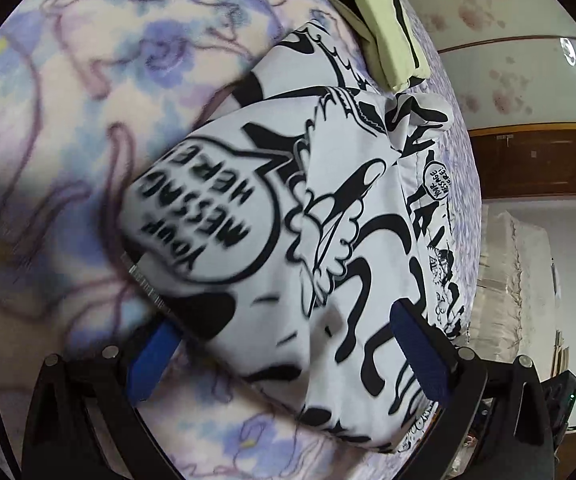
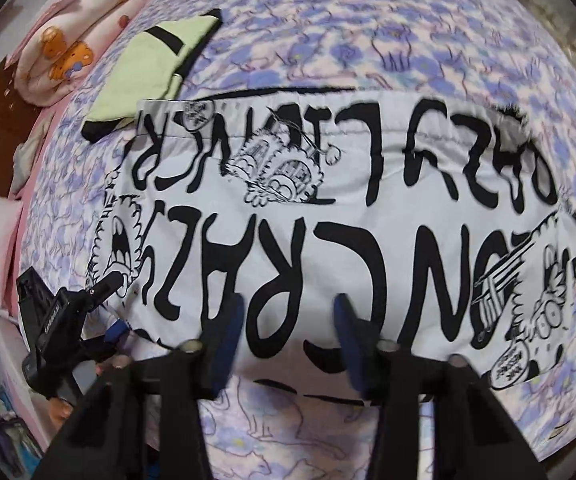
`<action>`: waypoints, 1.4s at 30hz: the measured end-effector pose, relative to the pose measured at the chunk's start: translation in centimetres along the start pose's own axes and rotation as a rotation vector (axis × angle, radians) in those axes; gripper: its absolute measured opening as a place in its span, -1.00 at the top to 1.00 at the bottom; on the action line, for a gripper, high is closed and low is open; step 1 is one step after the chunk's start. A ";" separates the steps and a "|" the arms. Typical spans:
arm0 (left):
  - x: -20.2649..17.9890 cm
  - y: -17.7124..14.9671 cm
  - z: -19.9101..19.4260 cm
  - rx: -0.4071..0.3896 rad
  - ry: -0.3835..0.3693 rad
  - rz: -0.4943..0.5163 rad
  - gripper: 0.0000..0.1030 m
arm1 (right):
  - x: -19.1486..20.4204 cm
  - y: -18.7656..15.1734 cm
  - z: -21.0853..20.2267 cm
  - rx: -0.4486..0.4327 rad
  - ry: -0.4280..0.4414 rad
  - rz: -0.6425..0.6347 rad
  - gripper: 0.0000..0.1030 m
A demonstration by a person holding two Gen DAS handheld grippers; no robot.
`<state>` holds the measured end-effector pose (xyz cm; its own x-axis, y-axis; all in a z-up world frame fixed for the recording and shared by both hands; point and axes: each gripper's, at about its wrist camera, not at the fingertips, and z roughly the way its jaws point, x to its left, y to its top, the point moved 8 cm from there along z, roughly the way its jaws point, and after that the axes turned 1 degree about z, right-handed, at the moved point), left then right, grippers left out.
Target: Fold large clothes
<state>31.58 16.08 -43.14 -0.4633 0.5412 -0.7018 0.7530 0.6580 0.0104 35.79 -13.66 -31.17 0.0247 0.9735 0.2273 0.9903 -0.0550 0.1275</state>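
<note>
1. On the left, the left claw [image 1: 288, 344] is standing wide open astride a raised fold of the shirt [image 1: 288, 208], a blue pad on either side and neither pressing the cloth. In the right wrist view the same claw [image 2: 116, 280] is reaching in at the shirt's left edge; whether it is touching there I cannot tell.
2. The shirt [image 2: 328, 208], white with heavy black lettering and cartoon figures, is lying on the bed [image 2: 368, 40], spread wide across the flowered cover and partly doubled over at its left end.
3. In the middle, the right claw [image 2: 288, 340] is pointing steeply down over the shirt's near edge. Its jaws are standing part open with that edge between them; the picture is blurred, and the pads do not seem to be pinching the cloth yet, so I take it as not gripping.
4. Judged from its folds, the shirt is light, thin and limp. It is likely to sag between two holds, drag on the fleecy cover and slip out of a shallow pinch.
5. The best holds look to be the near hem close to each corner, one claw per side, biting deep enough to catch every layer.
6. At the far left a folded green garment [image 2: 144, 64] is lying against the shirt's far corner; a pink blanket [image 2: 64, 40] sits beyond it.
</note>
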 end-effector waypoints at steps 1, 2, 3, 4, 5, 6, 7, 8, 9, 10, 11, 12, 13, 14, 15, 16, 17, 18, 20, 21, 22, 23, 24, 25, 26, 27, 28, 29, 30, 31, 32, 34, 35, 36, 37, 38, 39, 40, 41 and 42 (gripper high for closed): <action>-0.2 0.4 0.4 -0.010 0.001 0.003 -0.94 | -0.2 0.1 0.3 0.005 -0.003 0.008 0.55; -0.3 0.6 0.5 -0.019 0.001 0.002 -0.94 | -0.6 0.2 0.8 0.009 -0.009 0.017 0.68; -0.4 0.9 0.8 -0.032 0.001 -0.003 -0.94 | -0.8 0.3 1.0 0.013 -0.011 0.023 0.71; -0.4 1.1 0.9 -0.043 0.002 -0.013 -0.94 | -1.1 0.4 1.3 0.017 -0.014 0.029 0.78; -0.3 1.3 1.0 -0.054 0.002 -0.025 -0.94 | -1.3 0.5 1.6 0.022 -0.016 0.037 0.84; -0.3 1.4 1.1 -0.065 0.004 -0.034 -0.94 | -1.5 0.6 1.9 0.030 -0.016 0.044 0.88; -0.3 1.6 1.2 -0.082 0.004 -0.043 -0.94 | -1.7 0.7 2.3 0.044 -0.013 0.051 0.91; -0.4 1.7 1.3 -0.100 0.006 -0.049 -0.94 | -1.8 0.9 2.7 0.055 -0.006 0.058 0.94; -0.5 1.8 1.3 -0.122 0.013 -0.051 -0.94 | -1.9 1.1 3.0 0.060 0.004 0.064 0.96; -0.4 1.8 1.3 -0.131 0.020 -0.051 -0.94 | -1.9 1.2 3.3 0.063 0.008 0.067 1.00; -0.6 1.9 1.5 -0.146 0.037 -0.047 -0.94 | -1.9 1.4 3.7 0.069 0.008 0.063 1.00; -0.6 1.9 1.6 -0.155 0.048 -0.048 -0.94 | -1.8 1.6 4.1 0.075 0.000 0.053 1.00; -0.7 2.0 1.7 -0.164 0.054 -0.050 -0.94 | -1.8 1.7 4.4 0.079 -0.010 0.043 1.00; -0.7 2.1 1.7 -0.171 0.056 -0.053 -0.94 | -1.8 1.9 4.9 0.093 -0.021 0.037 1.00; -0.8 2.3 1.8 -0.180 0.054 -0.064 -0.94 | -1.8 2.0 5.2 0.103 -0.022 0.047 1.00; -0.6 2.4 1.7 -0.186 0.050 -0.072 -0.94 | -2.2 2.0 5.8 0.117 -0.013 0.078 1.00; -0.7 2.6 1.8 -0.198 0.041 -0.093 -0.94 | -2.5 2.1 6.5 0.128 -0.004 0.105 1.00; -0.5 2.6 1.7 -0.202 0.038 -0.104 -0.94 | -2.8 2.2 7.0 0.137 0.006 0.126 1.00; -0.4 2.9 1.7 -0.222 0.039 -0.151 -0.87 | -3.3 2.3 7.7 0.144 0.019 0.164 1.00; -0.2 3.0 1.5 -0.230 0.053 -0.173 -0.71 | -3.4 2.3 8.1 0.146 0.019 0.170 1.00; 0.1 3.0 1.3 -0.233 0.068 -0.189 -0.57 | -3.4 2.4 8.5 0.145 0.014 0.164 1.00; 0.1 3.0 1.4 -0.237 0.084 -0.214 -0.53 | -3.4 2.4 8.8 0.144 0.011 0.157 1.00; 0.2 3.0 1.3 -0.242 0.090 -0.227 -0.46 | -3.5 2.4 9.1 0.142 0.011 0.152 1.00; 0.2 3.0 1.2 -0.243 0.092 -0.233 -0.38 | -3.6 2.4 9.4 0.139 0.020 0.154 1.00; 0.1 3.0 1.2 -0.243 0.092 -0.237 -0.35 | -3.8 2.5 9.7 0.136 0.037 0.162 1.00; 0.0 3.0 1.2 -0.240 0.094 -0.232 -0.26 | -4.0 2.4 9.9 0.136 0.049 0.170 1.00; 0.1 3.0 1.1 -0.237 0.096 -0.227 -0.19 | -4.3 2.5 10.2 0.139 0.076 0.189 1.00; 0.1 3.0 1.1 -0.230 0.094 -0.221 -0.16 | -4.6 2.7 10.4 0.140 0.104 0.216 1.00; 0.2 3.0 1.1 -0.227 0.086 -0.223 -0.09 | -4.8 2.7 10.5 0.144 0.116 0.228 1.00; 0.4 2.9 1.1 -0.227 0.074 -0.236 -0.05 | -5.0 2.7 10.6 0.146 0.129 0.242 1.00; 0.8 2.9 0.9 -0.225 0.061 -0.249 -0.03 | -5.1 2.7 10.5 0.143 0.132 0.244 1.00; 1.6 2.7 0.4 -0.216 0.044 -0.276 0.02 | -5.1 2.6 10.5 0.129 0.122 0.228 1.00; 1.6 2.6 0.4 -0.205 0.041 -0.278 0.03 | -5.0 2.5 10.4 0.118 0.114 0.218 1.00; 1.6 2.4 0.4 -0.189 0.039 -0.276 0.03 | -5.0 2.3 10.3 0.112 0.112 0.218 1.00; 1.6 2.2 0.5 -0.177 0.035 -0.273 0.03 | -4.8 2.2 10.4 0.109 0.112 0.221 1.00; 1.6 1.9 0.7 -0.165 0.024 -0.276 0.03 | -4.8 2.3 10.3 0.107 0.114 0.226 1.00; 1.7 1.7 0.8 -0.158 0.015 -0.282 0.03 | -4.6 2.1 10.3 0.105 0.119 0.231 1.00; 1.7 1.3 1.2 -0.139 -0.004 -0.295 0.03 | -4.6 2.0 10.2 0.103 0.124 0.232 1.00; 1.7 1.1 1.4 -0.127 -0.019 -0.302 0.03 | -4.6 2.0 10.1 0.100 0.128 0.230 1.00; 1.7 0.9 1.4 -0.127 -0.022 -0.298 0.03 | -4.9 2.1 10.2 0.099 0.129 0.226 1.00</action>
<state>32.10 16.84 -45.32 -0.6434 0.3038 -0.7027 0.5205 0.8467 -0.1105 39.11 -16.24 -41.88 0.2354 0.9022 0.3614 0.9703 -0.2395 -0.0343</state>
